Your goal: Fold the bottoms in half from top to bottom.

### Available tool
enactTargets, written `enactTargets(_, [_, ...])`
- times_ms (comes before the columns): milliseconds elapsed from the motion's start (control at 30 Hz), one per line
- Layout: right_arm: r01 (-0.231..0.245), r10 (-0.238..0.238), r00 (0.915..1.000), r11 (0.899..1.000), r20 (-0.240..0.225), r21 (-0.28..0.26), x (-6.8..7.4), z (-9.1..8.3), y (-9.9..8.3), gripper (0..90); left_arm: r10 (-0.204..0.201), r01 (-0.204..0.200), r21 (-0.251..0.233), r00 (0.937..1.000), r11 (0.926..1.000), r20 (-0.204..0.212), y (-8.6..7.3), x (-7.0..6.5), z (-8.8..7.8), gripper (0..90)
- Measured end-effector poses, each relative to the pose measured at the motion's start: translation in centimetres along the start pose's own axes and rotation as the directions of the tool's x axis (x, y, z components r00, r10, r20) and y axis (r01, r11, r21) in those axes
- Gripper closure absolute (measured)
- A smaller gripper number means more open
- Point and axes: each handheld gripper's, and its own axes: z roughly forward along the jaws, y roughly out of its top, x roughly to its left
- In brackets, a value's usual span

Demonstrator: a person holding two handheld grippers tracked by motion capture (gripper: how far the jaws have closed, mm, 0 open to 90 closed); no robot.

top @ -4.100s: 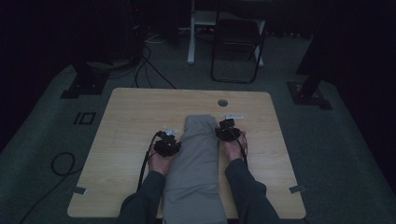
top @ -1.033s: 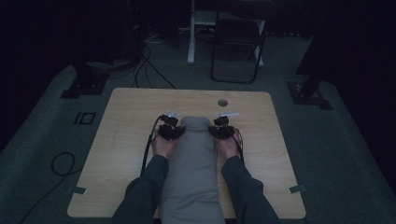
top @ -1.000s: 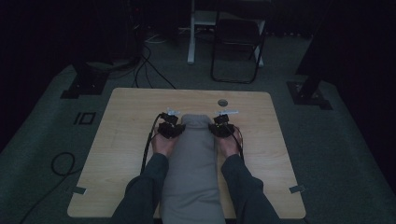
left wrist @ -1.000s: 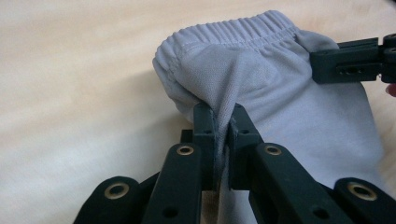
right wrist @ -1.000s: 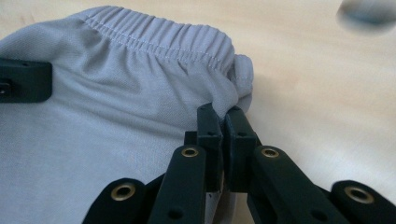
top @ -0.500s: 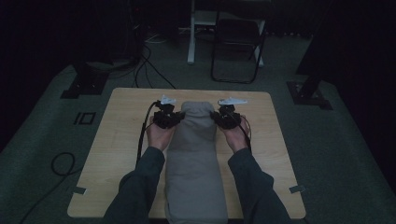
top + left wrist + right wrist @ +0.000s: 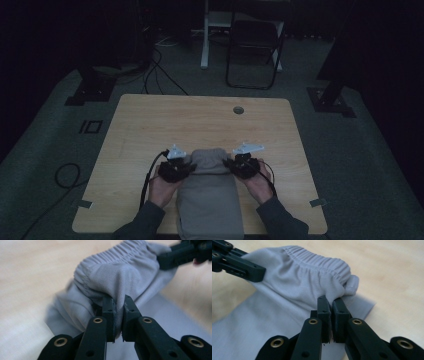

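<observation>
Grey elastic-waist garment (image 7: 209, 192) lies lengthwise on the near middle of the wooden table (image 7: 150, 125), its waistband end folded back over the body toward me, so I keep both corners level and lay the fold down square. My left gripper (image 7: 117, 315) pinches the cloth at one waistband corner and its jaws have just been opening a little (fabric between them), while my right gripper (image 7: 331, 312) is clamped tight on the other corner. Release both only once the fold edge sits flat, I'd judge.
</observation>
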Motion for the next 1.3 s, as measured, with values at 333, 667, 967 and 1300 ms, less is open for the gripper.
enactTargets(333, [0.021,-0.016,0.9993,0.991,-0.035,0.130,1.6,1.8,-4.9,86.2,0.064,-0.061,0.058,0.9962,0.9964,-0.059,-4.5,-2.0,1.8,82.3])
enactTargets(667, [0.060,-0.065,0.9967,0.994,0.048,0.089,0.5,4.3,-3.0,85.9,0.036,-0.039,-0.015,0.9877,0.9991,-0.152,-3.3,0.3,3.5,83.0])
enactTargets(967, [0.008,-0.016,0.9945,0.997,0.104,0.074,-1.9,7.2,0.0,85.9,0.016,-0.020,-0.015,0.9784,0.9997,-0.206,-0.2,4.0,5.8,83.0])
enactTargets(1300, [-0.094,0.084,0.9831,0.994,0.163,0.058,-4.8,10.6,3.7,85.8,-0.022,0.032,0.031,0.9586,0.9990,-0.284,4.2,8.0,8.6,82.9])
